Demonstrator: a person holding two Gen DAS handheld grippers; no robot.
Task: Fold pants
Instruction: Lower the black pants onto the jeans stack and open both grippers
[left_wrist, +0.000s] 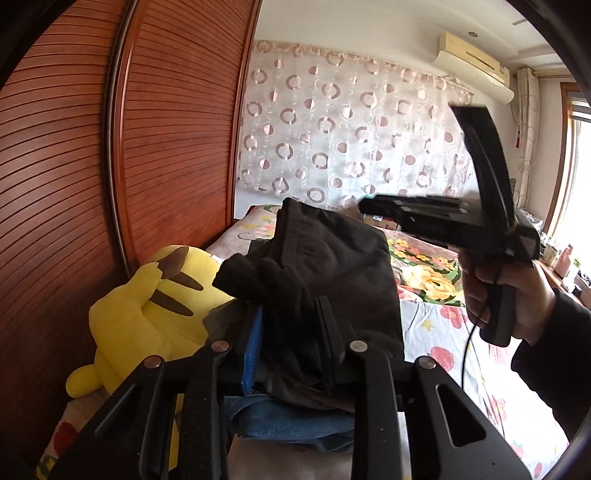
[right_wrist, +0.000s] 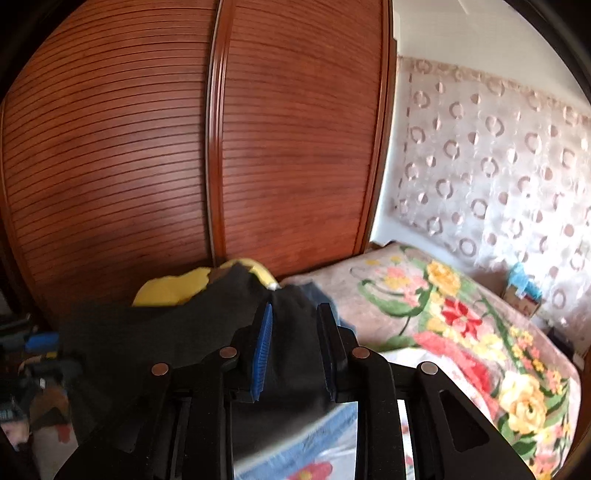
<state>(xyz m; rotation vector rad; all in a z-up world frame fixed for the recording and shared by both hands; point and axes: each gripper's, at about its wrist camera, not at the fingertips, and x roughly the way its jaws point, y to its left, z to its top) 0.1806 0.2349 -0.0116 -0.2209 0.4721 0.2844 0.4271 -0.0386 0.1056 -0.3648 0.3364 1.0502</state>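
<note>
Above the floral bed (left_wrist: 436, 325), the black pants (left_wrist: 332, 266) are held raised, their long axis running away from the left camera toward the curtain (left_wrist: 351, 122). Cloth is pinched between the fingers of the left gripper (left_wrist: 291, 339) and of the right gripper (right_wrist: 295, 347). No writing can be read.

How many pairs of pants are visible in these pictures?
2. The black pants hang lifted between both grippers, the left gripper and right gripper each clamped on the fabric. Blue jeans lie underneath on the bed. Others may be hidden.
</note>
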